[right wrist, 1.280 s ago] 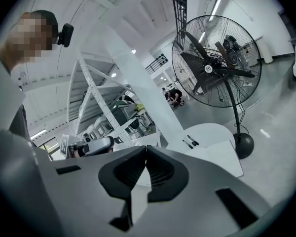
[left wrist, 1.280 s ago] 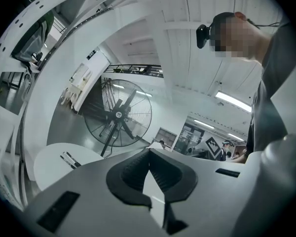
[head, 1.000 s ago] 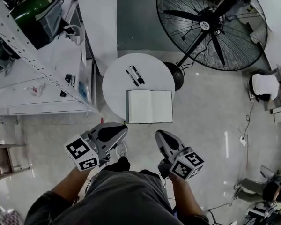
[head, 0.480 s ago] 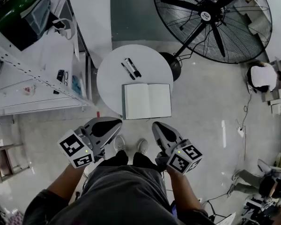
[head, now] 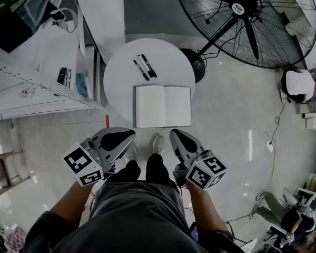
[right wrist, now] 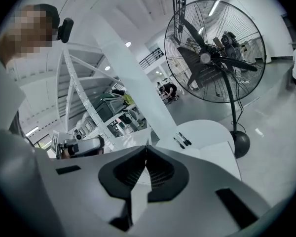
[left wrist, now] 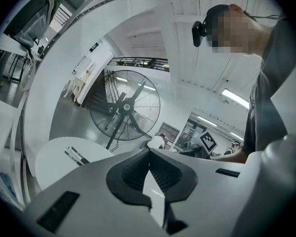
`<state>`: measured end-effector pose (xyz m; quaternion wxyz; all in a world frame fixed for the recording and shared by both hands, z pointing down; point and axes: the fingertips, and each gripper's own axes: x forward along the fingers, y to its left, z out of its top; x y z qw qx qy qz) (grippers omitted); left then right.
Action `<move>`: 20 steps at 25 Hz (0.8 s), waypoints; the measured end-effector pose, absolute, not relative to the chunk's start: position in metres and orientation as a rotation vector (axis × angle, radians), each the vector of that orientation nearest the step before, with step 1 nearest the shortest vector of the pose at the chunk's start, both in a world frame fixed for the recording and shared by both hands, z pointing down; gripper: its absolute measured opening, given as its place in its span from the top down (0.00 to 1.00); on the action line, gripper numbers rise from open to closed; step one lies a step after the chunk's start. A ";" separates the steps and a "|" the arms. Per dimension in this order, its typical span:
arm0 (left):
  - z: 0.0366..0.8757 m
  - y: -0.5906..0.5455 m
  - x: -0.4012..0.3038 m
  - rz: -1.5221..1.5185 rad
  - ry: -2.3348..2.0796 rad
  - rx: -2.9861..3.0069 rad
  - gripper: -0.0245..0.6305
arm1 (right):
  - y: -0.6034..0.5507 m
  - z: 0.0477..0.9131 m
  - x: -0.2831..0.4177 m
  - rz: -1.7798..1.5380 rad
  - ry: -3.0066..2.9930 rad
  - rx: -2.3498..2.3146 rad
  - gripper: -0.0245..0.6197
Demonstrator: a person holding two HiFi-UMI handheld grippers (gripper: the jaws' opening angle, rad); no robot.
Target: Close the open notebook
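Pens (head: 147, 66) two, open notebook (head: 163, 106) one

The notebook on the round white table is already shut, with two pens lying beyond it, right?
No: the head view shows the notebook lying open, both pages up. It is on the round white table, with two pens beyond it.
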<state>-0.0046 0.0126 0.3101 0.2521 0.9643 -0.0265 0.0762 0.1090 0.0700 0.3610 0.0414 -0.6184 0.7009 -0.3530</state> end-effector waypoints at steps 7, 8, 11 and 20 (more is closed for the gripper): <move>0.332 0.016 0.029 0.258 -0.114 2.585 0.94 | 0.064 0.386 0.142 -1.130 2.168 -1.866 0.93; 0.335 0.017 0.036 0.265 -0.117 2.581 0.94 | 0.063 0.389 0.148 -1.133 2.169 -1.862 0.93; 0.343 0.017 0.055 0.286 -0.128 2.570 0.94 | 0.058 0.400 0.166 -1.154 2.168 -1.848 0.93; 0.375 0.014 0.106 0.357 -0.172 2.537 0.94 | 0.056 0.451 0.215 -1.263 2.153 -1.825 0.93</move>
